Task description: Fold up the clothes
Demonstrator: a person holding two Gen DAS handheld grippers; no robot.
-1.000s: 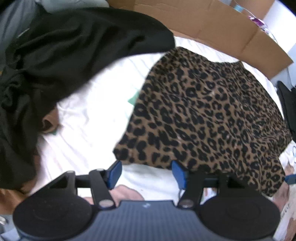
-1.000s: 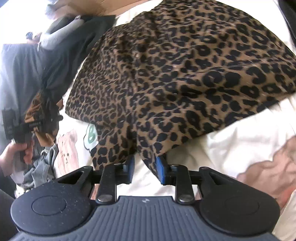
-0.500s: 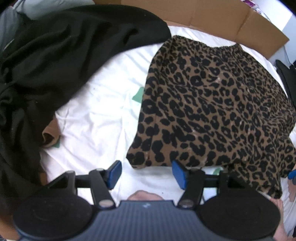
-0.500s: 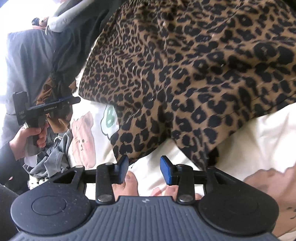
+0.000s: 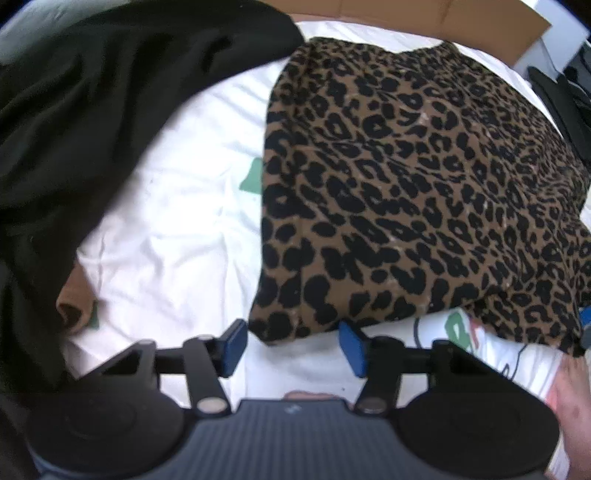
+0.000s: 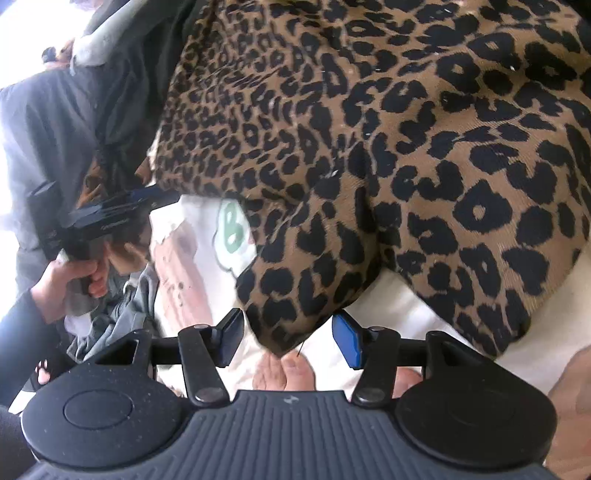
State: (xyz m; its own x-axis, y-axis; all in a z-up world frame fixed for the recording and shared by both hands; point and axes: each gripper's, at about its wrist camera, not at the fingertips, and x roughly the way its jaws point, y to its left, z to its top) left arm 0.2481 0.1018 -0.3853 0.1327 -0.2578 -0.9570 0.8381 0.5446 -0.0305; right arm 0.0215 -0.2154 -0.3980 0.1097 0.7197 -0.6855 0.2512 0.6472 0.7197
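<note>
A leopard-print garment lies spread on a white printed sheet. In the left wrist view my left gripper is open, its blue pads on either side of the garment's near left corner, just short of it. In the right wrist view my right gripper is open, with a pointed corner of the same garment hanging between its pads. The left gripper also shows in the right wrist view, held in a hand at the left.
A heap of black clothing lies at the left of the sheet. Brown cardboard stands behind the bed. Grey clothes lie at the left in the right wrist view. Bare toes show below the right gripper.
My right gripper was shut on the garment's corner a second ago and has opened. My left gripper has moved closer to the garment's near left corner.
</note>
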